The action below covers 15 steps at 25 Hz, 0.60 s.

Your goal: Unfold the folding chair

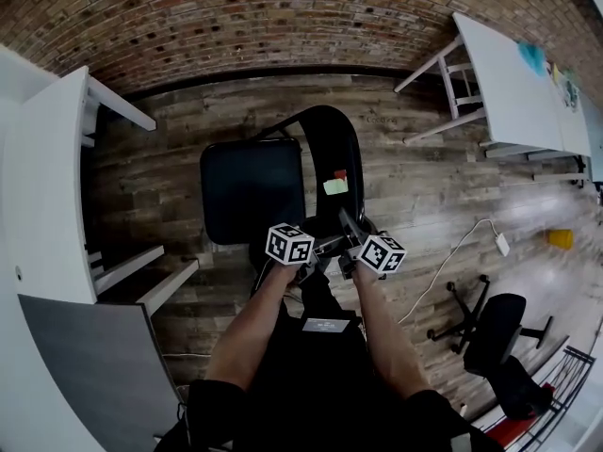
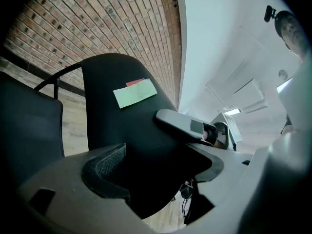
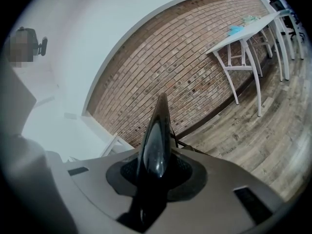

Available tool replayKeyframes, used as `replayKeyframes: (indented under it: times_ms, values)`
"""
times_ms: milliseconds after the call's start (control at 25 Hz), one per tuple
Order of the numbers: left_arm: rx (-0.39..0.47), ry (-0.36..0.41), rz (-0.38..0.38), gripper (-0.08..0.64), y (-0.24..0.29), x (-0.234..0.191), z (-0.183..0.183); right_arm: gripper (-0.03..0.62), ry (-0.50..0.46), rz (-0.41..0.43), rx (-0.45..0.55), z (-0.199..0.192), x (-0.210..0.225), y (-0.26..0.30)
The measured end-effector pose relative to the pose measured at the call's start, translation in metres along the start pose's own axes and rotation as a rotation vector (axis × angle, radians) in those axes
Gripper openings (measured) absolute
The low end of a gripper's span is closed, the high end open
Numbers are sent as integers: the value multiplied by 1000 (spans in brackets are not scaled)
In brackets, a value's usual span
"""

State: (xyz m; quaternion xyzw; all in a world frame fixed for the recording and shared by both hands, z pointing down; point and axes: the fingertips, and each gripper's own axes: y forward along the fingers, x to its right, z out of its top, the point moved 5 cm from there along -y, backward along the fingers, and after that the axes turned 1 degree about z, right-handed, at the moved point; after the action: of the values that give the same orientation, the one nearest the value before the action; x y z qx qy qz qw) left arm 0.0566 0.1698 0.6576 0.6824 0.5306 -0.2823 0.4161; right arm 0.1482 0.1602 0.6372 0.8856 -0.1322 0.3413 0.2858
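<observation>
Here the black folding chair (image 1: 252, 191) stands on the wooden floor (image 1: 424, 186) just ahead of the person. The left gripper (image 2: 156, 172) grips its backrest (image 2: 122, 130) broadside, and the right gripper (image 3: 155, 172) pinches the thin edge. Arms hide the chair's legs in the head view. The right gripper view sees the backrest edge-on, so the green note (image 2: 135, 92) shows only in the other views.

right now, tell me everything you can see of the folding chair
The folding chair is black, standing open on the wood floor: a flat, squarish seat, a thin curved backrest with green and red stickers, dark tube frame. The left gripper and right gripper have their jaws shut on the backrest's top edge.
</observation>
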Motion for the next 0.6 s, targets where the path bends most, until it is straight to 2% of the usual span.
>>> replayKeyframes:
  times_ms: [240,440,480,600]
  values:
    - [2,-24,19,374,-15,-2,-4,87,-10,-19,-4,-9,-9,5]
    - [-1,-40,15,376,-18,-1,-3,97,40,34,-39,-9,-8,7]
    - [-1,-44,10,376,-18,0,-3,97,22,21,-62,-8,-9,7]
    - [9,-56,-5,376,-20,1,1,97,-111,-64,-135,-4,-17,5]
